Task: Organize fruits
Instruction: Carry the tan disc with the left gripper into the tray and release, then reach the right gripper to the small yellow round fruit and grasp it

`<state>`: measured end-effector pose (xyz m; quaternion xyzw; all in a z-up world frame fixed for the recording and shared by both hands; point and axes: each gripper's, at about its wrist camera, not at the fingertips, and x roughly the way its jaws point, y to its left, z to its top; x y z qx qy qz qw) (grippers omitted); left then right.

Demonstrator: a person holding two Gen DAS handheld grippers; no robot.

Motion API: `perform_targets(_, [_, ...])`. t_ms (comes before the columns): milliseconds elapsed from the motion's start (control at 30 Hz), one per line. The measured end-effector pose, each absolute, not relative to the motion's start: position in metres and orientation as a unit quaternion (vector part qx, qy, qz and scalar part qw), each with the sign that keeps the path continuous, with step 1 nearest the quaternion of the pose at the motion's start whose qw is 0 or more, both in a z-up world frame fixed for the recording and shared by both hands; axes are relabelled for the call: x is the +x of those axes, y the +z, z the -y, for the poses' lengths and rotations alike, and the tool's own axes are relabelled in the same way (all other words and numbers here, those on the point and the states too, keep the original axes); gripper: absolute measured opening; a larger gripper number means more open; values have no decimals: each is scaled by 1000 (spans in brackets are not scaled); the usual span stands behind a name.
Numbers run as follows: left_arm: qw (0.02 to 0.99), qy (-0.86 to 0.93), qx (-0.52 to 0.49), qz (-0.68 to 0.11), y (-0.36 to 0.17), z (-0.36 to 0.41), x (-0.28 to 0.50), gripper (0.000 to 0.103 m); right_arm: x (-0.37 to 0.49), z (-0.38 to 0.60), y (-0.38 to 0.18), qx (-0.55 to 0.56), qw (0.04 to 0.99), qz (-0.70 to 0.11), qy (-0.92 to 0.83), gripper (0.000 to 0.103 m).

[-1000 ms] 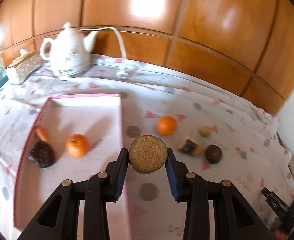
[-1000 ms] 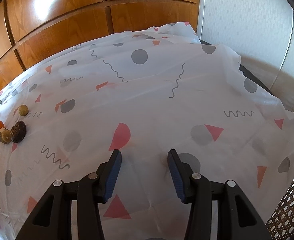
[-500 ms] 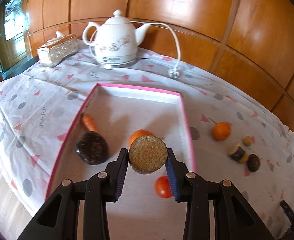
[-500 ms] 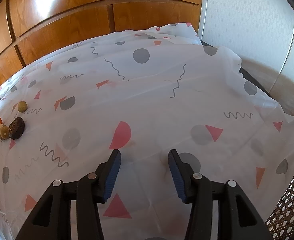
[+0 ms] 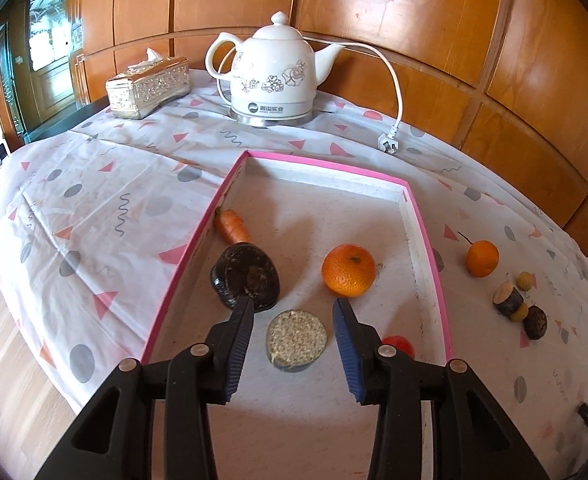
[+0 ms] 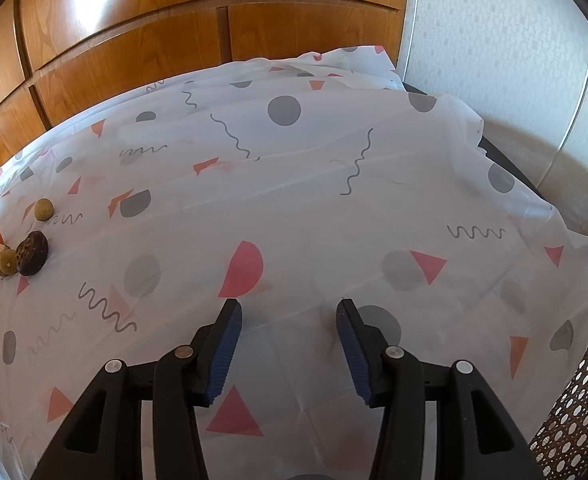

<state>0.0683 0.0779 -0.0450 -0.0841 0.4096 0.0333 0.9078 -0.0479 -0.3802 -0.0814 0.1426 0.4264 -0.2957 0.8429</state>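
Note:
A pink-rimmed tray (image 5: 430,236) lies on the patterned tablecloth. In it are a carrot (image 5: 233,227), a dark round fruit (image 5: 245,276), an orange (image 5: 348,270), a red tomato (image 5: 400,345) and a round grainy-topped piece (image 5: 296,340). My left gripper (image 5: 292,316) is open above that piece, its fingers apart on either side, not touching it. On the cloth right of the tray lie a small orange (image 5: 482,258), a cut piece (image 5: 508,300) and small dark and yellow fruits (image 5: 535,321). My right gripper (image 6: 289,320) is open and empty over bare cloth; that group of fruits (image 6: 31,254) is far to its left.
A white electric kettle (image 5: 273,76) with its cord and plug (image 5: 390,144) stands behind the tray. A silver tissue box (image 5: 147,86) is at the back left. Wood panelling backs the table. The table edge drops to the floor on the left (image 5: 21,344). A perforated object (image 6: 578,412) shows at the right.
My left gripper has opened and let go of the grainy-topped piece, which now lies in the tray. The left view has shifted closer over the tray. The right gripper has barely moved.

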Motion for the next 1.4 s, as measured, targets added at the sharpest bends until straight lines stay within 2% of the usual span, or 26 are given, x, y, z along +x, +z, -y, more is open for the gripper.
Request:
perform_targets(133, [912,27,-78,-402,-42,-79,55,52,-48,379,-81,141,842,-428,-296,50])
perform_targets(200, [913,22,-87,-398,-39,-82,48,62,-48,379,-80,140,842,-429,-294,50])
perform_targets(300, [916,18,-91,-389,-36,-83,36,67,-44,375,-79,138,844,-433,-284,50])
perform_targets(767, [917,13,-106,-384,-34,-86,18,78,-6,318,-65,92,875,-449,-154,50])
perform_targets(1033, [914,17,-113,-389,-40,-91,16,79,36,288,-50,93,887,-447,-69,50])
perform_targets(1133, [917,13,-107,-385,-38,-88,15,79,57,281,-45,94,889,-445,-48,44])
perform_targets(1400, [913,23,-108,-393,-43,-92,15,81,123,263,-44,81,886,-456,-24,44])
